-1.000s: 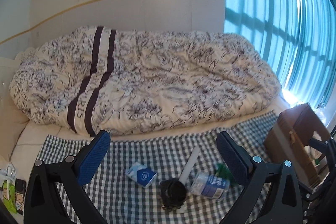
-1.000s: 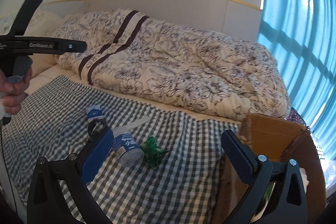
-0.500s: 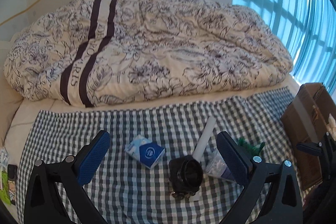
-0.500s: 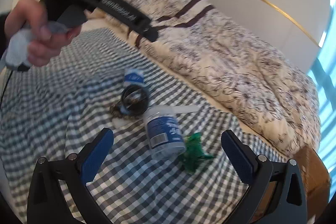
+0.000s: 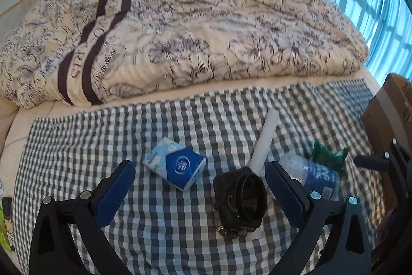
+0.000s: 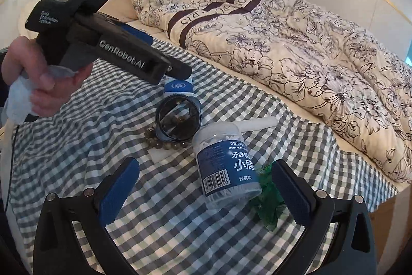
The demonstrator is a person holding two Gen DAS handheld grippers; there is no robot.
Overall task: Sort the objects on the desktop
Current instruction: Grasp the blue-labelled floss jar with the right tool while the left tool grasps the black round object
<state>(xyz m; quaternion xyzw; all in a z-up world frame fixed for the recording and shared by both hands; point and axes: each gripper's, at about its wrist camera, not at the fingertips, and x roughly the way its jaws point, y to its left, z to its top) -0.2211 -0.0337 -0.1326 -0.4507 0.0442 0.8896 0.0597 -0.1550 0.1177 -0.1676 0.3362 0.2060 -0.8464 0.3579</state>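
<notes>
Checked cloth (image 5: 77, 146) on bed: tissue pack (image 5: 175, 168), black ring case (image 5: 240, 200) over bead bracelet (image 6: 164, 143), white tube (image 5: 265, 143), floss jar (image 6: 226, 166) lying on its side, green wrapper (image 6: 269, 208) touching the jar's base. Cardboard box (image 5: 391, 120) off the cloth's right edge. Left gripper (image 5: 199, 195): jaws wide apart, empty, above pack and case. Right gripper (image 6: 206, 197): jaws wide apart, empty, straddling jar. Hand (image 6: 46, 84) grips left tool. Floral duvet (image 5: 193, 30) behind
</notes>
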